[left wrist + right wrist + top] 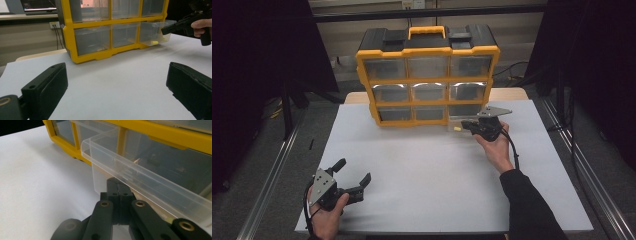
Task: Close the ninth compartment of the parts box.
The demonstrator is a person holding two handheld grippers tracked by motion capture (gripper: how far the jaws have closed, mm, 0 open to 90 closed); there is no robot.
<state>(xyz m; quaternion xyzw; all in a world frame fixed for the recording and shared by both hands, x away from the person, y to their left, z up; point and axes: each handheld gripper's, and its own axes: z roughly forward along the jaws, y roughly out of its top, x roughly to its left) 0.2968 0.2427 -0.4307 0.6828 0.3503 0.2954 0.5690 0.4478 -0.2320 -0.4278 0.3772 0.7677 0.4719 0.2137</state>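
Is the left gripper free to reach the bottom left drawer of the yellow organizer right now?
Probably yes. The left gripper is open and holds nothing, bare table lies between it and the bottom left drawer, and the right gripper works at the far corner.

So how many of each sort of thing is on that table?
Yellow cabinet: 1
Clear drawers: 9, with the bottom right drawer pulled out
Small yellow piece in that drawer: 1
Grippers: 2, left gripper and right gripper
Total: 13
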